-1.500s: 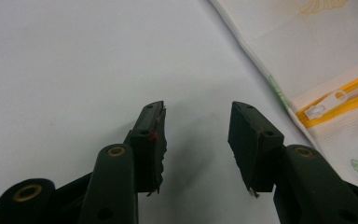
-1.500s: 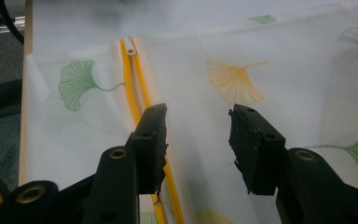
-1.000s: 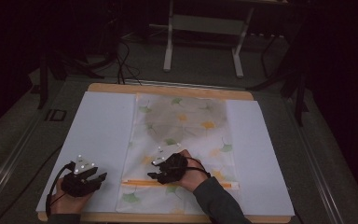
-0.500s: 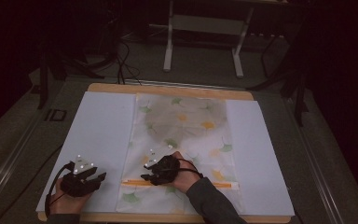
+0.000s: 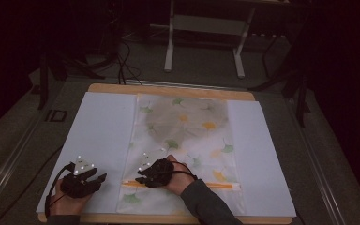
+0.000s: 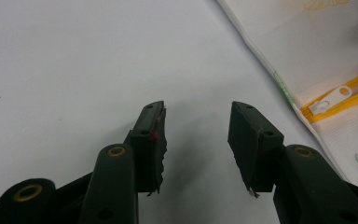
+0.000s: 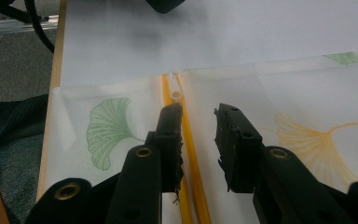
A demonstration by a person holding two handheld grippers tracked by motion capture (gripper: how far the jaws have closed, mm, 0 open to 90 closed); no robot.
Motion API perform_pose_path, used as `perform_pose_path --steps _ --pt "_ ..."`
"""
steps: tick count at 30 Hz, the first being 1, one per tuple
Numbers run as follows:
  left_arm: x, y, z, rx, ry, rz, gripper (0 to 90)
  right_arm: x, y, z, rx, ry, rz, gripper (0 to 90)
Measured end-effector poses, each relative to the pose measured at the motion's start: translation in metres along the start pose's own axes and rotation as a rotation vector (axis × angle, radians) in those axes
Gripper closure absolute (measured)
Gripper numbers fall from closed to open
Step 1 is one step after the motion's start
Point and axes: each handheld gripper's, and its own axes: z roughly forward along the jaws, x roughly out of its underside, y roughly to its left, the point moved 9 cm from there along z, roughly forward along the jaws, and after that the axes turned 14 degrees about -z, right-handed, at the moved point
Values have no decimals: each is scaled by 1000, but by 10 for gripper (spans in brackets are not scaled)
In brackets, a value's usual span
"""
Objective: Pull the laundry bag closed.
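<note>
A white mesh bag (image 5: 187,136) printed with green and yellow ginkgo leaves lies flat in the middle of the table. A yellow zipper (image 5: 215,185) runs across its near end. My right gripper (image 5: 152,172) hovers low over the zipper's left part. In the right gripper view it (image 7: 199,114) is open, its left jaw lying along the yellow zipper (image 7: 191,154), with the white pull (image 7: 176,95) just past that jaw's tip. My left gripper (image 5: 82,180) rests on the white sheet left of the bag, open (image 6: 196,116) and empty; the zipper pull (image 6: 330,99) lies off to its right.
A white sheet (image 5: 103,131) covers the wooden table (image 5: 168,89), bare on both sides of the bag. Beyond the far edge stand a metal frame (image 5: 206,42) and cables on a dark floor. A dark sleeve (image 7: 9,121) lies at the table's near edge.
My right gripper has slid left along the zipper toward the bag's left end. The left gripper has stayed where it was.
</note>
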Motion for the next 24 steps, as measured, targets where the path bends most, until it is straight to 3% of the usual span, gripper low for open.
perform_pose_path --steps 24 --pt "3 2 -2 -8 4 -3 557 -9 9 34 -62 38 -28 734"
